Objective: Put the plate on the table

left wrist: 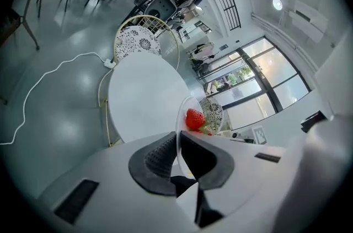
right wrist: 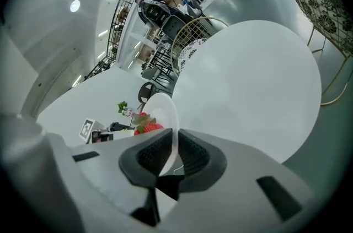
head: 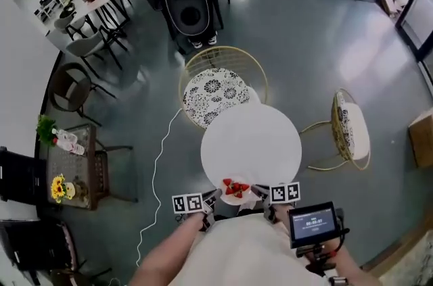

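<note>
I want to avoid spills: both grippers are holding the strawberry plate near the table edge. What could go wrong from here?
1. The left gripper and right gripper each pinch only the thin rim of the plate. Uneven lowering could tilt it, and the loose strawberries might roll off.
2. The plate sits at the near edge of the round table. If it is released there, it may overhang and tip.
</note>
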Demonstrator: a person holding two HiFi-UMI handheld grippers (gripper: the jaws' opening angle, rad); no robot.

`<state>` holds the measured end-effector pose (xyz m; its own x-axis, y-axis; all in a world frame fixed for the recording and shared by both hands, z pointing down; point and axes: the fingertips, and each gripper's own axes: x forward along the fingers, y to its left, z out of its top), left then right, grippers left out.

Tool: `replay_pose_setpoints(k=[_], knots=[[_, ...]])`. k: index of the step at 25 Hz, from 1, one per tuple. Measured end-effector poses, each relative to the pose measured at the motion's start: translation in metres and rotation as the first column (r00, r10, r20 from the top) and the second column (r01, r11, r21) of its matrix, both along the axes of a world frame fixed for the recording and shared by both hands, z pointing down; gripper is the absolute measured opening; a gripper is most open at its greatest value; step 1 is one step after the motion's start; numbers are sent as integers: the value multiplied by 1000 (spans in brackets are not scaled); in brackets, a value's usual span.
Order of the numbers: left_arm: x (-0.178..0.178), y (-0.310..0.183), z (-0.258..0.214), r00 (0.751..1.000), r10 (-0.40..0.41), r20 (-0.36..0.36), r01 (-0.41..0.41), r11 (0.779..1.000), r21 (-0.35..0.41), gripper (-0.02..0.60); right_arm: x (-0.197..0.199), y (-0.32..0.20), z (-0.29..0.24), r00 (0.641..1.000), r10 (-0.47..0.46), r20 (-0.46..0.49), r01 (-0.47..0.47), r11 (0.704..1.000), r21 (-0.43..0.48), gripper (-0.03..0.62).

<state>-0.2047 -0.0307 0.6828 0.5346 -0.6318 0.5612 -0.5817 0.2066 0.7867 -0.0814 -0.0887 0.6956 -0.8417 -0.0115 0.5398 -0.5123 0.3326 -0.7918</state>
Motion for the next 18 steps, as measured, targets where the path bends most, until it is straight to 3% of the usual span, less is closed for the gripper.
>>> replay_pose_setpoints(k=[6,18], knots=[[-3,-25,4,999,37,23,-37,999,-26,20,-3,-21,7,999,34,1,-34,999,-26,23],[1,-77,52,966,252,63,-245,964,-101,20,7,-48,52,983,172,-71,-178,980,-88,23]])
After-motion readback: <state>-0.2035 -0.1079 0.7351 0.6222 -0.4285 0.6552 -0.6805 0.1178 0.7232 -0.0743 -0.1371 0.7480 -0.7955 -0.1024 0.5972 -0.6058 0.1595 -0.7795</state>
